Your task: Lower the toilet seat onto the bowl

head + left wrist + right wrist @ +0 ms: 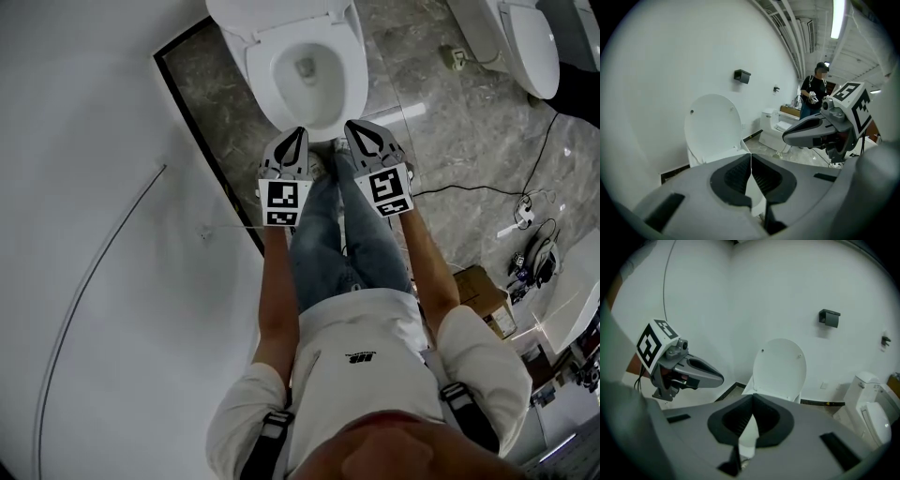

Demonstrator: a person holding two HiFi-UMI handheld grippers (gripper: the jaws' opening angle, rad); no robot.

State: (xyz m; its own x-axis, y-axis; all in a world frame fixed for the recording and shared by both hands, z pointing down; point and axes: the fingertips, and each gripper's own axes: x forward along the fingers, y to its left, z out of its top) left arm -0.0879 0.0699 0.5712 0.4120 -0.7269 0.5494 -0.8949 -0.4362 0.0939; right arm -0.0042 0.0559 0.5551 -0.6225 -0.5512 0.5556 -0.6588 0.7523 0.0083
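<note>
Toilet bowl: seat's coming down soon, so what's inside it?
White walls and the drain hole at the bottom. The left gripper and right gripper cover the front edge of the bowl.

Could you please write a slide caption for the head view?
A person faces a toilet bowl, left gripper and right gripper side by side at its front edge, jaws shut, empty.

Toilet on grey marble floor

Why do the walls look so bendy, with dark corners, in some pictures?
Left gripper view: the wide lens bows the wall and ceiling pipes, and the corners go black. Right gripper view: same bulge, dark rim. Head view: lines are straighter, with a pale sheen on the marble floor.
</note>
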